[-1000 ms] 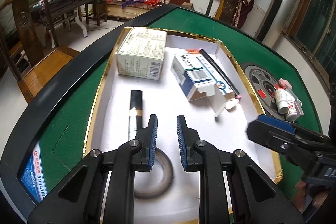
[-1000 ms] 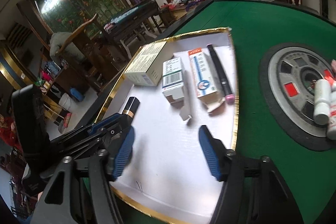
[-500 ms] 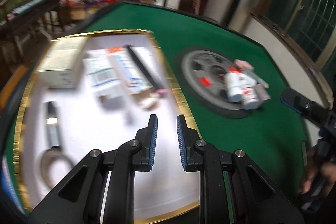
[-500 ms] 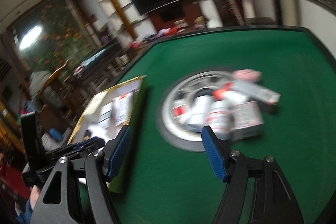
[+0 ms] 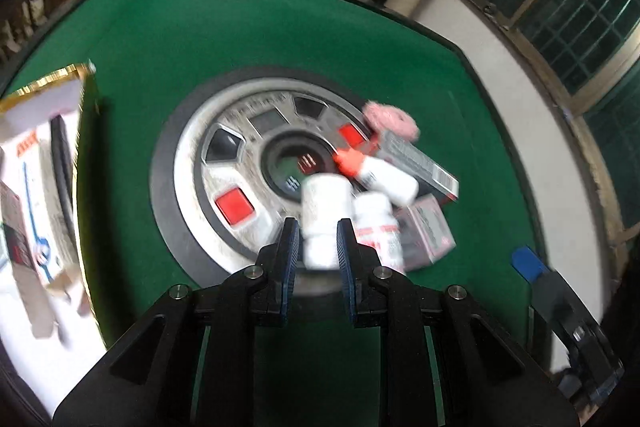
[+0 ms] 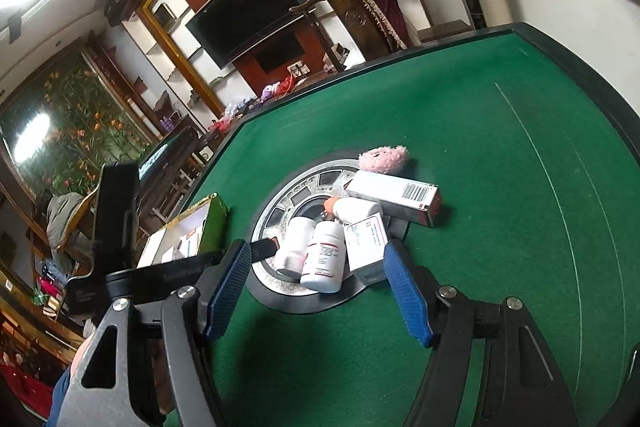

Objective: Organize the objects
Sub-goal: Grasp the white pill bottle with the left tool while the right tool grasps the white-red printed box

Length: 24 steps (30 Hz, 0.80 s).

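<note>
Bottles (image 6: 322, 255) lie heaped mid-frame; your right hand-held gripper (image 6: 316, 291) gapes empty, left hand-held gripper (image 5: 316, 247) pinched empty—nudging scatters them.

Surface (image 6: 500, 147): matt green felt, glossy black rim. Centre dial (image 5: 240, 131): dull silvery metal look, scuffed, black rubbery ring. Bottles (image 6: 324, 255): smooth white plastic, paper labels. Cartons (image 6: 394, 193): printed card, slight sheen. Pink puff (image 6: 382, 158): fuzzy cloth. Tray (image 5: 48, 83): white card, shiny gold edging. Fingers (image 6: 406, 295): black matt plastic, blue ribbed pads.
</note>
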### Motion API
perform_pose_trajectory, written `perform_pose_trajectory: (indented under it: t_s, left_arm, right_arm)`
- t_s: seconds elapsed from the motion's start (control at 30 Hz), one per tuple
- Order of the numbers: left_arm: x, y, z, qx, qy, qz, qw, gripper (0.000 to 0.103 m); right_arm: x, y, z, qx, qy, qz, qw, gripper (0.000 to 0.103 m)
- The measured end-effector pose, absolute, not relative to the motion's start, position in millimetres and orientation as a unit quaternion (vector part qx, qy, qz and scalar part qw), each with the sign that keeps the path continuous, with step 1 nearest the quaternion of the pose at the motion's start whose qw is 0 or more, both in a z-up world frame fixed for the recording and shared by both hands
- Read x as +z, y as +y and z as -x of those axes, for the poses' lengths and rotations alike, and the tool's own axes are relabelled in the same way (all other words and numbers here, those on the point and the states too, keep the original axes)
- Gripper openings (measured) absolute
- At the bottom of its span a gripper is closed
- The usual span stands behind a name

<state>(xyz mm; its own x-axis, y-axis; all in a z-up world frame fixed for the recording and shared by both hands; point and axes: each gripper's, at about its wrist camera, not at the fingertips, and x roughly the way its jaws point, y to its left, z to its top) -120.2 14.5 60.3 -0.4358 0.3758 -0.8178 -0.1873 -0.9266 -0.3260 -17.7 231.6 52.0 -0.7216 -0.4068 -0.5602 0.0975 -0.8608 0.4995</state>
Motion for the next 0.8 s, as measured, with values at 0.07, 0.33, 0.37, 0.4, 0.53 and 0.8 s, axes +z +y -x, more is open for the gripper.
perform_pose_trajectory:
  t_s: [0.07,0.33,0.37,0.4,0.53,0.8]
  left_arm:
    - [60.6,18.6,125.2,0.841,-0.091,0.507,0.165,0.017]
    - [55.4,39.7,136.1,0.839,-0.041,0.521,0.153,0.023]
    - [54.3,41.3,138.4,0.838,-0.040,0.522,0.153,0.027]
    - [52.4,43.0,141.1,0.837,-0.038,0.524,0.155,0.028]
    - [38.9,47.2,147.2,0.830,-0.035,0.533,0.163,0.033]
    - [30.6,21.1,103.8,0.852,-0.015,0.503,0.142,0.033]
  right_arm:
    - [50.0,235.0,19.2,-0.898,-0.231,-0.348,0.140,0.069]
    - [47.6,237.4,18.2,-0.897,-0.237,-0.348,0.136,0.069]
    - [47.5,237.5,18.6,-0.897,-0.236,-0.349,0.134,0.069]
    - [46.9,237.5,18.6,-0.897,-0.235,-0.349,0.133,0.069]
    - [44.1,235.6,20.8,-0.899,-0.226,-0.354,0.121,0.069]
    - [29.8,227.0,30.0,-0.904,-0.178,-0.378,0.095,0.069]
